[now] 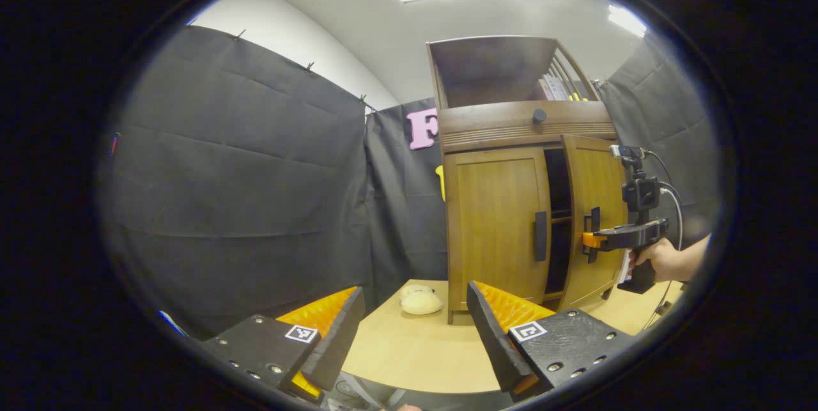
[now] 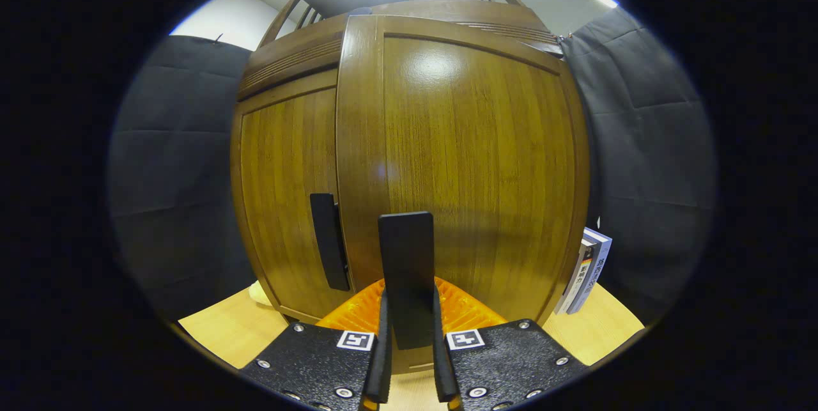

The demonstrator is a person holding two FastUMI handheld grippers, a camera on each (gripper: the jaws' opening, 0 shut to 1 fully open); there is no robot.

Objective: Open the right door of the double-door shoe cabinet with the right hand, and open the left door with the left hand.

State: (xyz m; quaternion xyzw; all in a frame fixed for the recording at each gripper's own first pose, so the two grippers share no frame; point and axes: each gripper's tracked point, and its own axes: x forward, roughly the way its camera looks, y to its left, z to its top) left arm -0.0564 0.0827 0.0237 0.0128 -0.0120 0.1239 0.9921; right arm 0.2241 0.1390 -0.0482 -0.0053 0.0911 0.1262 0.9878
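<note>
Two cabinet doors: right door (image 1: 594, 219) ajar, its handle (image 2: 406, 277) pinched by right gripper (image 2: 409, 366); left gripper (image 1: 409, 328) spread before closed left door (image 1: 495, 225).

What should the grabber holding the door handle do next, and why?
Probably keep swinging the right door outward. The right gripper is shut on the right door's handle, and that door stands only partly open, showing a dark gap. The left door looks closed, with the left gripper open and away from it.
</note>
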